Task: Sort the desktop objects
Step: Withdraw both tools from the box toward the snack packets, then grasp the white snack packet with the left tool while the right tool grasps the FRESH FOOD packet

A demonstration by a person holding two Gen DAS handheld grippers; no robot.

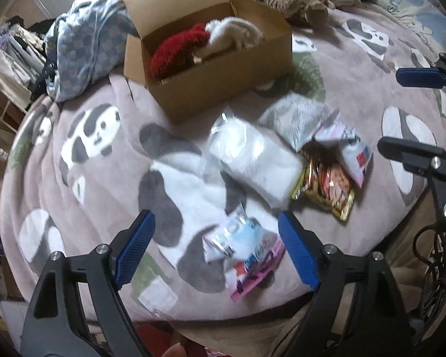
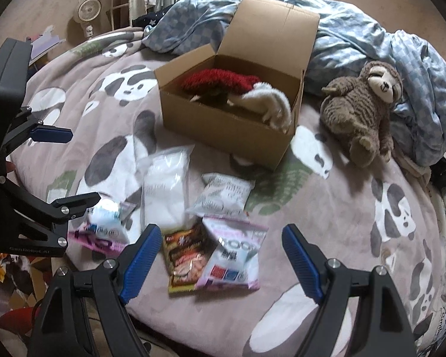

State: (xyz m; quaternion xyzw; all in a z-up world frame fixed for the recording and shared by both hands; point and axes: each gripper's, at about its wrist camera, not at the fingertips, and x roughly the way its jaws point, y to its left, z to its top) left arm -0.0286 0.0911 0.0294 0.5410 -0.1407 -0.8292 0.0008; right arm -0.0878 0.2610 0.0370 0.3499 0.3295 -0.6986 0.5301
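Several snack packets lie on a panda-print blanket (image 1: 104,178). In the left wrist view my left gripper (image 1: 217,250) is open over a pink-and-white packet (image 1: 243,255). Beyond it lie a white bag (image 1: 255,160), a grey-white packet (image 1: 297,119), a red-gold packet (image 1: 327,184) and another pink-white packet (image 1: 351,145). An open cardboard box (image 1: 223,89) holds red (image 1: 175,50) and white (image 1: 238,32) plush items. In the right wrist view my right gripper (image 2: 220,261) is open and empty above the red-gold packet (image 2: 184,258) and a pink-white packet (image 2: 235,255). The box (image 2: 223,136) stands behind.
A brown sloth plush (image 2: 362,107) lies right of the box. A blue checked duvet (image 2: 356,38) is bunched behind. A small fan (image 2: 87,12) and a clothes rack stand on the floor to the left. The bed edge runs just under both grippers.
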